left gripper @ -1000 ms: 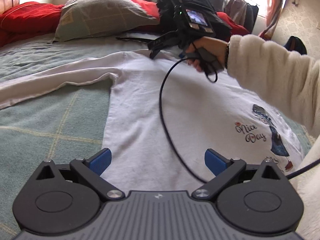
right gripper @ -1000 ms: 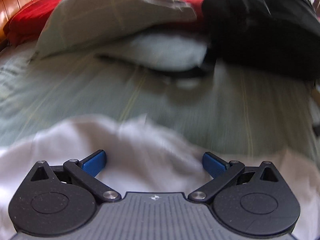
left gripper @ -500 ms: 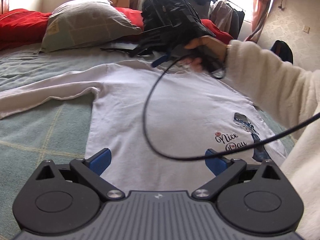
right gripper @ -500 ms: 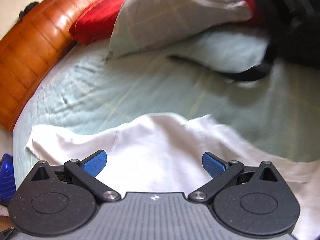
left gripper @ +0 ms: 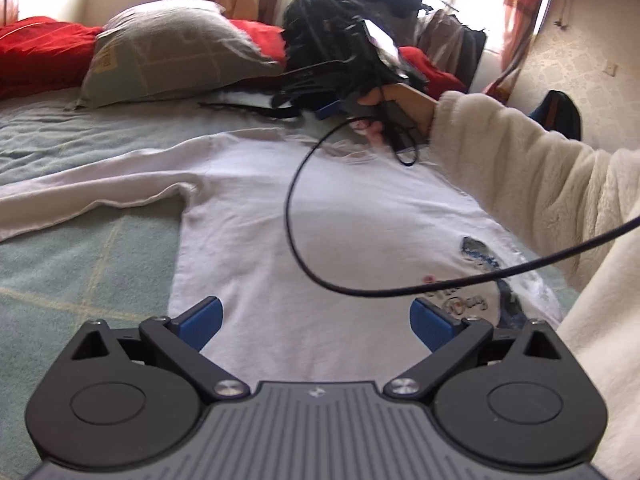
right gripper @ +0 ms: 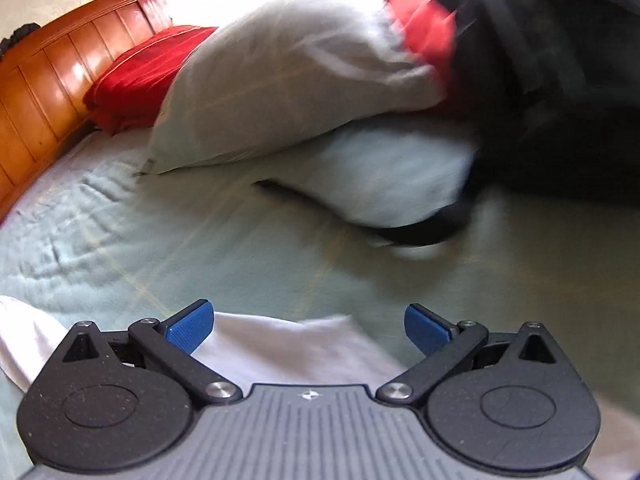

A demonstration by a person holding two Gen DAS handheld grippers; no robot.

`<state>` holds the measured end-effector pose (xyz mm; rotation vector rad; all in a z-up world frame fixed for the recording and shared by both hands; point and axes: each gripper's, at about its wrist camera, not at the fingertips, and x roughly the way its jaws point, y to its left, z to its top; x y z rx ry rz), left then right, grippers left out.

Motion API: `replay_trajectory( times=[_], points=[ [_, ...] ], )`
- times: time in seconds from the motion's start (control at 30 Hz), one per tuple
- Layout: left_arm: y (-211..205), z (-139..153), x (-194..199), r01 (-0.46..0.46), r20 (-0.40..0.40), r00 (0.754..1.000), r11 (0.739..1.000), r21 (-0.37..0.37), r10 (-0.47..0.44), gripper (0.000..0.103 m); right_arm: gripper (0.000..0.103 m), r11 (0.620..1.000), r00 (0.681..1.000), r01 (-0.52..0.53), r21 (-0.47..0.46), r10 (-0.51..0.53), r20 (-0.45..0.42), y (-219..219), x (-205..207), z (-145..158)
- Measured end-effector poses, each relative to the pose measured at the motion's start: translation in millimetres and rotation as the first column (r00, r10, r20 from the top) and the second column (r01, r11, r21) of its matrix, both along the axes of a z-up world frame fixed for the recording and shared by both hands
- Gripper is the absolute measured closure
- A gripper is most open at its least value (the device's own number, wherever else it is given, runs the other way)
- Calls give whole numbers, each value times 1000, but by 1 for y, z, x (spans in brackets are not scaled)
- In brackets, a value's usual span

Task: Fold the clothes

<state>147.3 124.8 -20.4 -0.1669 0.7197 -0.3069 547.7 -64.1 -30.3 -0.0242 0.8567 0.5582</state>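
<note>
Both grippers, left [left gripper: 316,322] and right [right gripper: 309,328], gape wide with nothing held over the white shirt [left gripper: 320,216], a black cable [left gripper: 296,216] looping across it, pillow [right gripper: 288,80] beyond.

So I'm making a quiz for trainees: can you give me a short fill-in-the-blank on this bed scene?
1. The white long-sleeved shirt lies spread flat on the ____.
2. The fingers of the left gripper stand ____, holding nothing.
3. The cable looping above the shirt is ____ in colour.
4. The headboard is made of ____.

Missing words: bed; open; black; wood
</note>
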Motion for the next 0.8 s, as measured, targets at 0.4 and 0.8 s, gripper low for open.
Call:
replay_trajectory(
  times=[0.4,0.8],
  points=[
    [-22,-5,6,83,-25,996,997,5,-83,3,0,992,970,125,17,-118,-213,-136,-22,-20],
    [-17,-14,7,-2,-96,995,993,114,13,3,0,963,974,220,-154,-226,-21,-99,4,-32]
  ],
)
